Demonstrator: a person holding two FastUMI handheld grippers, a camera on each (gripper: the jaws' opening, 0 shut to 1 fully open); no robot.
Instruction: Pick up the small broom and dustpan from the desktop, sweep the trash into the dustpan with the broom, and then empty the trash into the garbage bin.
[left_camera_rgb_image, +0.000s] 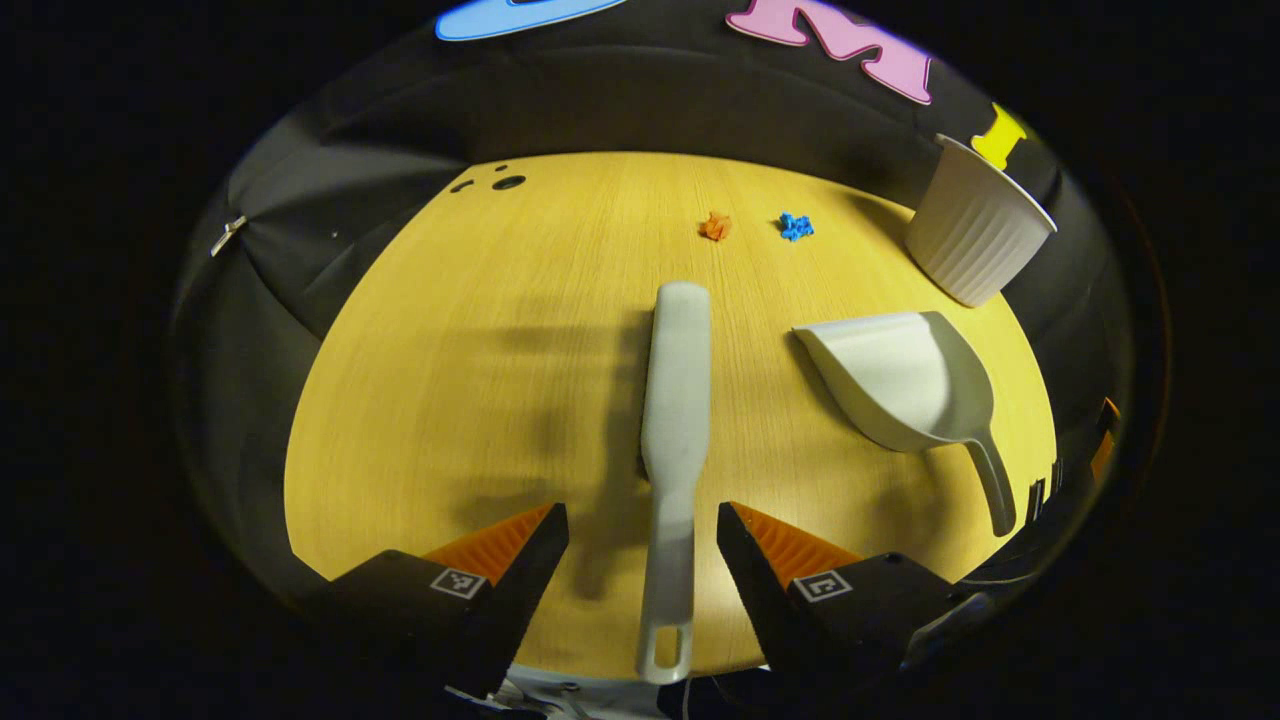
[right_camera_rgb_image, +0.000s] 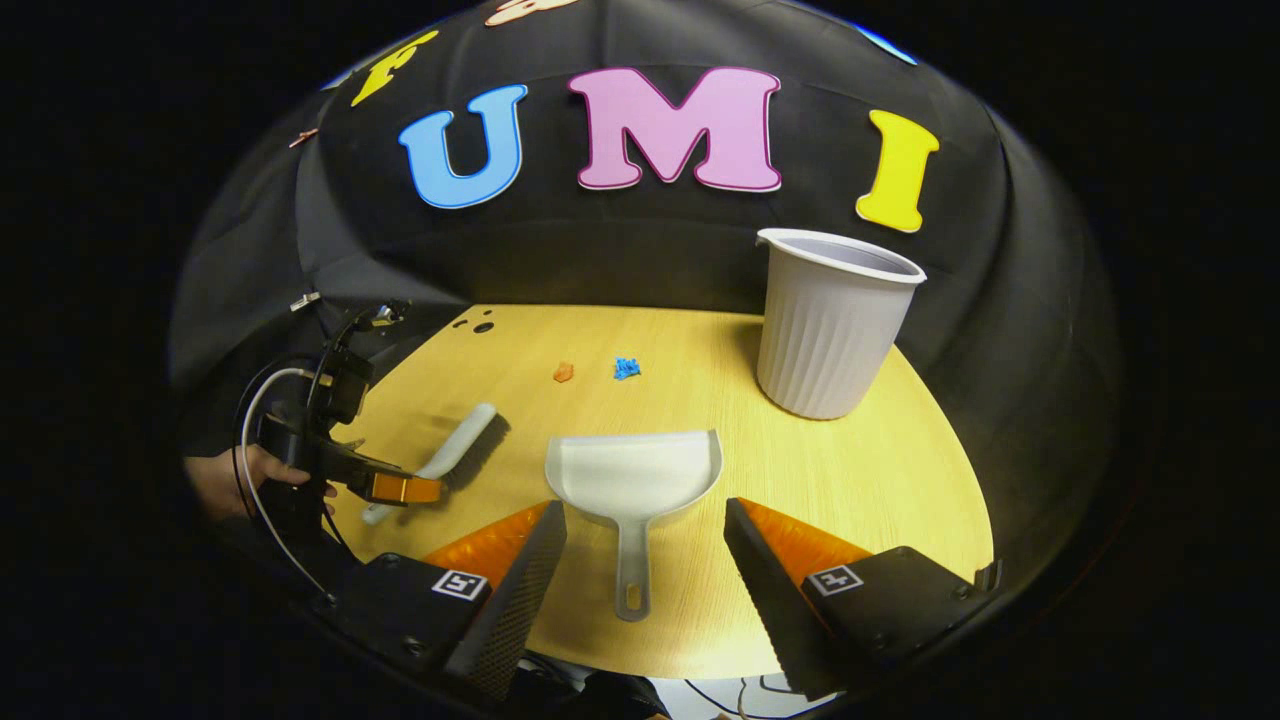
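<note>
Broom (left_camera_rgb_image: 674, 440) and dustpan (right_camera_rgb_image: 632, 478) both lie flat on the wooden desktop (left_camera_rgb_image: 480, 340), not yet lifted, so I judge the task to be at its very first step. Taking the broom as the landmark: in the left gripper view its handle runs straight between the fingers of the left gripper (left_camera_rgb_image: 643, 545), whose jaws stand wide apart on either side and touch nothing. The broom's long axis lines up with the line of those fingers, hanging-hole end nearest the camera, head pointing away toward the trash. That alignment is what the coming move turns on, as I read it: the left gripper needs only to come down and close across the handle.

Just beside the broom, on its right in that view, lies the dustpan, mouth away and handle back. In the right gripper view that handle points between the fingers of the right gripper (right_camera_rgb_image: 645, 545), jaws likewise apart and holding nothing. So each tool has its own nearer gripper.

Beyond the broom's head, well apart from it, lie two scraps of trash, an orange scrap (left_camera_rgb_image: 715, 226) and a blue scrap (left_camera_rgb_image: 796, 227). Farther still, past the dustpan, stands the ribbed white garbage bin (right_camera_rgb_image: 830, 325), upright and open-topped.
</note>
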